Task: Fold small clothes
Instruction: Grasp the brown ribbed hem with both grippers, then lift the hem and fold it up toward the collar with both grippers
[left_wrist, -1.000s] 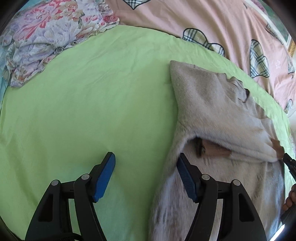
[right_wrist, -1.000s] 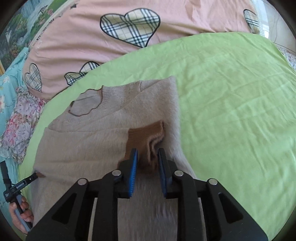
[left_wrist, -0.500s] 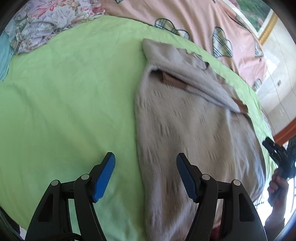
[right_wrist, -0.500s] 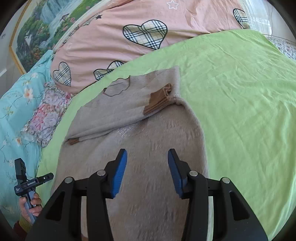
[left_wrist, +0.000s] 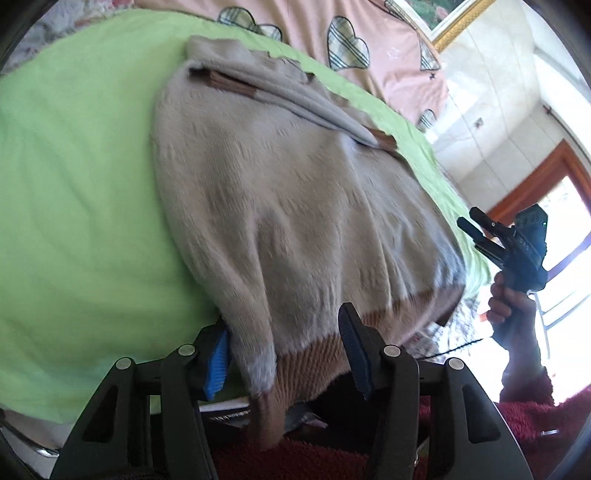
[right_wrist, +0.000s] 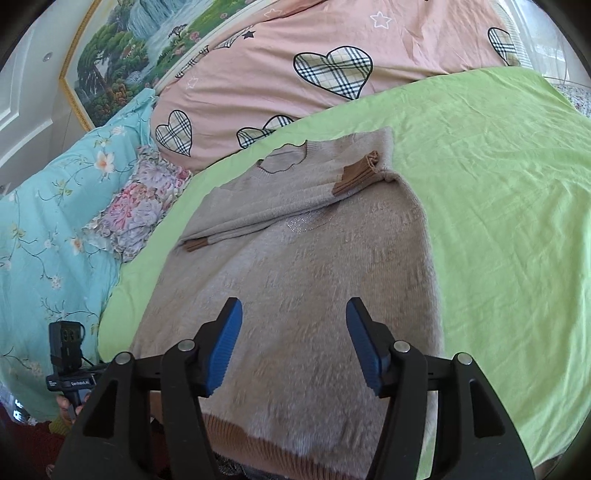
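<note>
A beige fuzzy sweater (right_wrist: 306, 258) with brown cuffs and hem lies on the green sheet (right_wrist: 498, 192), both sleeves folded across its chest. Its brown hem (left_wrist: 314, 358) hangs over the bed's near edge. My left gripper (left_wrist: 284, 354) is open, its jaws on either side of the sweater's lower left hem corner. My right gripper (right_wrist: 293, 343) is open and empty, above the sweater's lower part near the hem (right_wrist: 280, 446). The right gripper also shows in the left wrist view (left_wrist: 480, 232), off the bed's right side.
A pink duvet with plaid hearts (right_wrist: 332, 70) lies at the head of the bed. A blue floral quilt (right_wrist: 48, 221) and a flowered cloth (right_wrist: 136, 203) lie to the left. A framed landscape painting (right_wrist: 140, 48) hangs behind.
Both grippers have pulled back from the sleeves to the sweater's hem. The right gripper let go of the brown cuff and opened wide. The left jaws now straddle the hem corner.
</note>
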